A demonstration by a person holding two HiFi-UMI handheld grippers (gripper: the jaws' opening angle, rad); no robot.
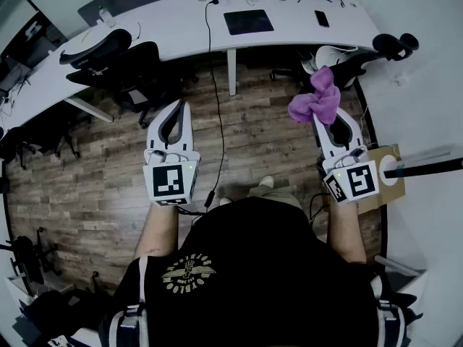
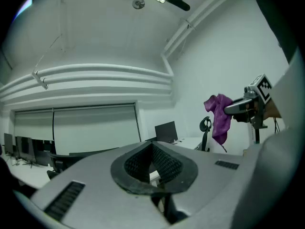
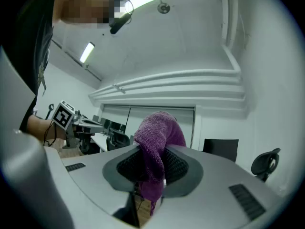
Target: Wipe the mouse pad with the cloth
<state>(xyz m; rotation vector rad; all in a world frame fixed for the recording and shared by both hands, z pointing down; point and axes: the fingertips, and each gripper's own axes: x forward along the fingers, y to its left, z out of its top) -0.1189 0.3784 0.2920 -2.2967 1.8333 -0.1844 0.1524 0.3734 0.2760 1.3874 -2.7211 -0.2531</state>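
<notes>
One long curved white desk (image 1: 181, 27) ahead, dark rectangular mouse pad (image 1: 248, 22) flat on it, well apart from grippers. Purple knitted cloth (image 1: 317, 101) pinched in right gripper (image 1: 323, 118); left gripper (image 1: 182, 107) closed, empty. Approach first, press bunched cloth flat on pad, keep pinch firm.

Open air over the wooden floor (image 1: 108, 165) surrounds the left tool (image 1: 179, 108) and the right tool (image 1: 323, 116). The cloth (image 1: 317, 98) bunched in the right tool's closed jaws adds bulk at its tip. A cable (image 1: 217, 114) hangs from the far table (image 1: 166, 27) between the tools. Black chairs (image 1: 116, 60) crowd the table's left approach, and another chair (image 1: 394, 45) stands at its right end. Bare table surface rings the mouse pad (image 1: 248, 22); a phone (image 1: 321, 18) lies to its right. A cardboard box (image 1: 380, 197) sits just right of the right tool.
</notes>
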